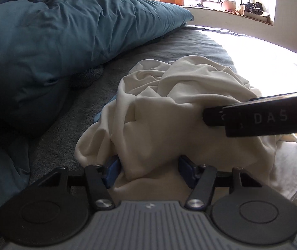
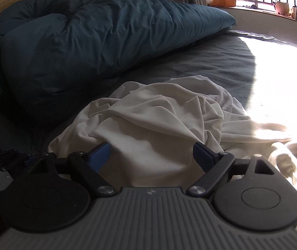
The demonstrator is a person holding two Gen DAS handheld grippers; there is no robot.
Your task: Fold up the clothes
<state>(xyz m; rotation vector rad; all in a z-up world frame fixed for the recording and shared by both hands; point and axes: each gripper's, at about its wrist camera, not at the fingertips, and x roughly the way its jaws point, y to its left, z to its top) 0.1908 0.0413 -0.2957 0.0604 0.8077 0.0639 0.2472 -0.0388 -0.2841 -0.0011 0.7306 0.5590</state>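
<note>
A crumpled white garment (image 1: 179, 108) lies in a heap on the grey bed sheet (image 1: 69, 137); it also shows in the right wrist view (image 2: 159, 114). My left gripper (image 1: 148, 169) is open, its blue pads on either side of a fold at the garment's near edge. My right gripper (image 2: 151, 156) is open, low over the near part of the garment, with cloth between its pads. The right gripper's black body (image 1: 263, 114) reaches in from the right in the left wrist view, over the garment.
A bulky teal duvet (image 1: 54, 41) is piled along the left and back of the bed, also in the right wrist view (image 2: 86, 41). A barred window with a cluttered sill (image 1: 232, 6) is behind. Bright sunlight falls on the bed's right side (image 2: 284, 83).
</note>
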